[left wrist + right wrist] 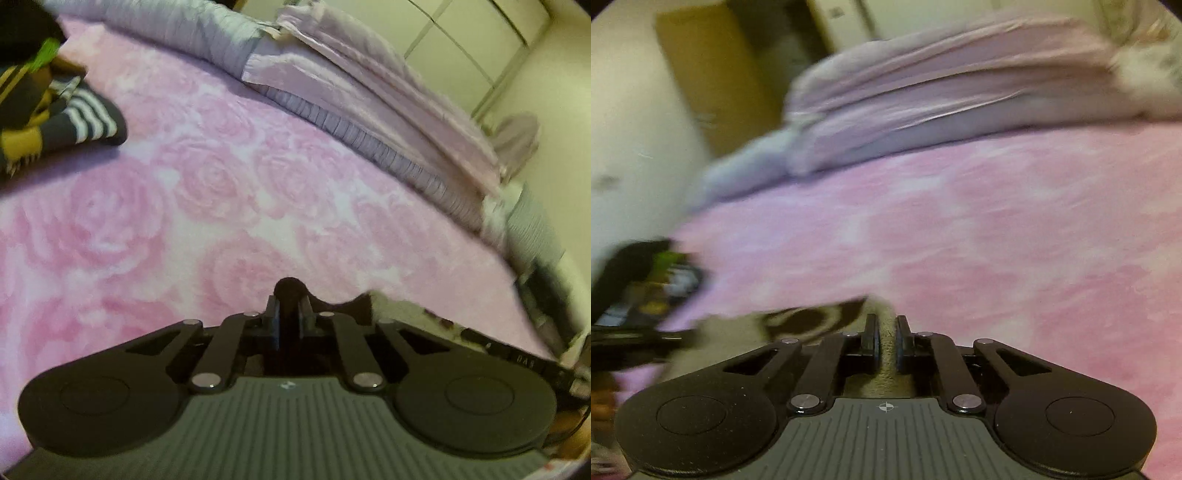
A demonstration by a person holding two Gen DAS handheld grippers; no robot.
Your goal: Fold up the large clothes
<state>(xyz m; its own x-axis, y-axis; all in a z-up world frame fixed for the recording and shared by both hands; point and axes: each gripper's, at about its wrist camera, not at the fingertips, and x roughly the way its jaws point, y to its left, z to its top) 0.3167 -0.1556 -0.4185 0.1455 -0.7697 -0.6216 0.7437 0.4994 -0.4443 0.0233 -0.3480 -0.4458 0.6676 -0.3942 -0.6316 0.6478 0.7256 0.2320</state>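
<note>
The garment is beige with black markings and lies low on the bed, just in front of both grippers. In the right wrist view a beige fold of it runs up between the fingers of my right gripper, which is shut on it. In the left wrist view a dark bunched edge of the garment is pinched by my left gripper, whose fingers stand close together on it. A beige part shows just to the right of that edge. Most of the garment is hidden below the gripper bodies.
A pink rose-patterned blanket covers the bed. A folded lilac quilt lies along its far side. A pile of striped, yellow and green clothes sits at the left, blurred in the right wrist view. Wardrobe doors stand behind.
</note>
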